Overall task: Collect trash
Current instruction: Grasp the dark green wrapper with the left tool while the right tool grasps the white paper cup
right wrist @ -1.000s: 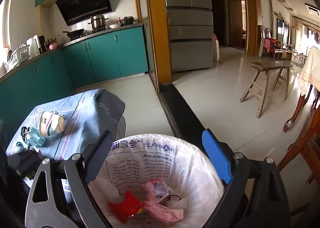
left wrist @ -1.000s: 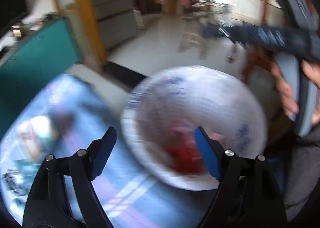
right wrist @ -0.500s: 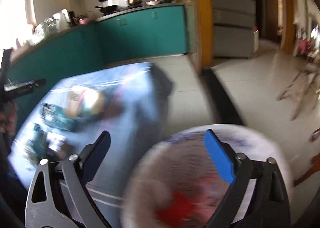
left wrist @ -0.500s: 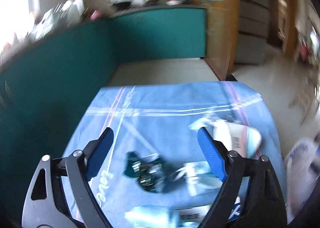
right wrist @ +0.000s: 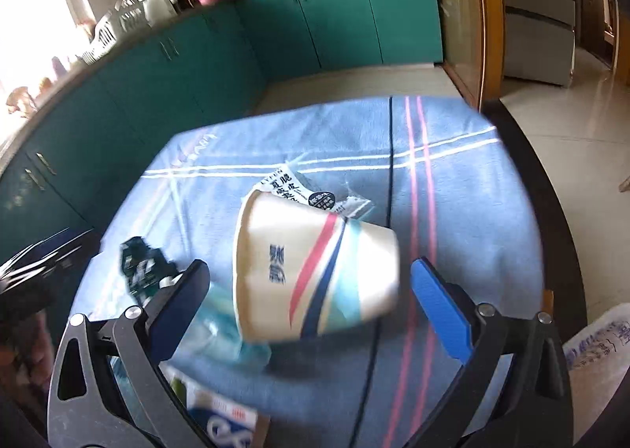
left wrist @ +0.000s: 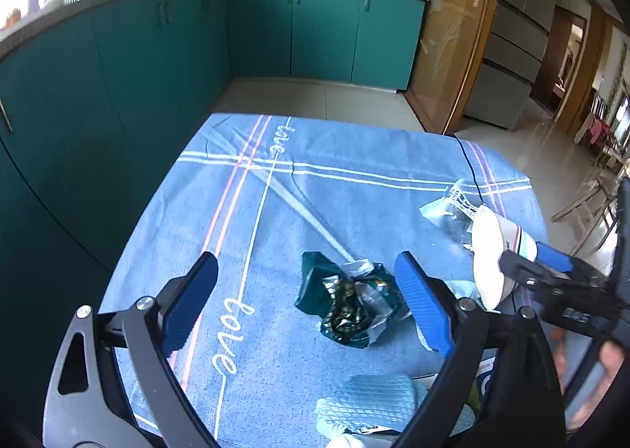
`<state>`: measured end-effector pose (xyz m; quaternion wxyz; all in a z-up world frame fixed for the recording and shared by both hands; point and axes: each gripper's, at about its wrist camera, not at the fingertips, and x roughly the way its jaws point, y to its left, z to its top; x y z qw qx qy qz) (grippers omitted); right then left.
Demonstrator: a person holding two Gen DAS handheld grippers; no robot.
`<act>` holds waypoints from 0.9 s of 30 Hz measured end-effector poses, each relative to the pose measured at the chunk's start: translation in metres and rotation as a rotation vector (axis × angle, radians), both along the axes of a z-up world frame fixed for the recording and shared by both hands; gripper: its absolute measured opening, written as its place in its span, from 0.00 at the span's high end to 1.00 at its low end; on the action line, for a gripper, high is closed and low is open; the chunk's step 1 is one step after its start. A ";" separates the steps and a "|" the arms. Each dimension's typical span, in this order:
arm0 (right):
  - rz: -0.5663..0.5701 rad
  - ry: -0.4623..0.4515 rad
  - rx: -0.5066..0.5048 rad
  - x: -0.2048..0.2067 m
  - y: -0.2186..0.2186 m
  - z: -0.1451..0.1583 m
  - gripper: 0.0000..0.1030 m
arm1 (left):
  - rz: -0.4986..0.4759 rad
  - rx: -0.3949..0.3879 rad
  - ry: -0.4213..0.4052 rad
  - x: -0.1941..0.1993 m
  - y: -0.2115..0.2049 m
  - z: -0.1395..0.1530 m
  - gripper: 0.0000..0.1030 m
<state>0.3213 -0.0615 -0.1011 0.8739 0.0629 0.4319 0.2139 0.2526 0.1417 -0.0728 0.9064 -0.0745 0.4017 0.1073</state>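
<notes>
A blue striped cloth (left wrist: 315, 192) covers the table. My left gripper (left wrist: 311, 304) is open and empty above it, with a crumpled dark green wrapper (left wrist: 348, 306) between its fingers and nearer the right one. My right gripper (right wrist: 311, 304) is open, its fingers on either side of a paper cup (right wrist: 315, 271) that lies on its side; I cannot tell if they touch it. The cup (left wrist: 494, 255) and right gripper (left wrist: 547, 271) also show in the left wrist view. A clear printed wrapper (right wrist: 315, 194) lies behind the cup. The green wrapper (right wrist: 143, 271) lies left of it.
A pale blue mesh wrapper (left wrist: 370, 397) and a printed packet (right wrist: 224, 414) lie at the near table edge. The white bin bag (right wrist: 598, 353) stands at the table's right. Teal cabinets (left wrist: 157, 66) run along the left and back. Tiled floor lies beyond.
Both grippers have swung left from over the trash bin to over the table. The left one now frames the green wrapper, the right one the paper cup.
</notes>
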 end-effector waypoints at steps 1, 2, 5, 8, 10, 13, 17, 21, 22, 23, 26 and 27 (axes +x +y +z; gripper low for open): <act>0.008 0.007 -0.003 0.005 0.005 -0.004 0.03 | 0.008 -0.013 0.005 0.000 0.004 -0.002 0.11; 0.013 0.013 -0.012 0.008 0.009 -0.008 0.03 | 0.014 -0.025 0.008 0.000 0.006 -0.003 0.11; 0.010 0.041 -0.013 0.011 0.013 -0.020 0.03 | 0.014 -0.077 0.018 0.004 0.012 -0.009 0.11; 0.031 0.055 0.039 0.010 0.010 -0.024 0.09 | 0.007 -0.110 0.033 0.004 0.012 -0.012 0.11; 0.051 0.041 0.030 0.003 0.008 -0.021 0.19 | 0.001 -0.111 0.039 0.005 0.010 -0.013 0.11; 0.064 0.011 0.040 -0.011 0.002 -0.013 0.19 | -0.002 -0.087 0.059 0.008 0.005 -0.018 0.10; 0.046 -0.011 0.069 -0.026 -0.013 -0.002 0.19 | 0.006 -0.090 0.098 0.014 0.004 -0.029 0.10; 0.032 -0.042 0.043 -0.042 -0.032 0.008 0.19 | 0.004 -0.079 0.131 0.022 0.002 -0.040 0.10; 0.036 -0.055 0.017 -0.046 -0.033 0.010 0.19 | 0.000 -0.076 0.137 0.024 0.001 -0.042 0.10; 0.046 -0.071 -0.014 -0.051 -0.035 0.013 0.19 | -0.007 -0.072 0.143 0.026 0.000 -0.044 0.10; 0.092 -0.083 -0.053 -0.059 -0.039 0.016 0.19 | -0.025 -0.061 0.133 0.029 -0.005 -0.047 0.08; 0.111 -0.090 -0.073 -0.062 -0.040 0.017 0.19 | -0.033 -0.058 0.130 0.030 -0.007 -0.047 0.08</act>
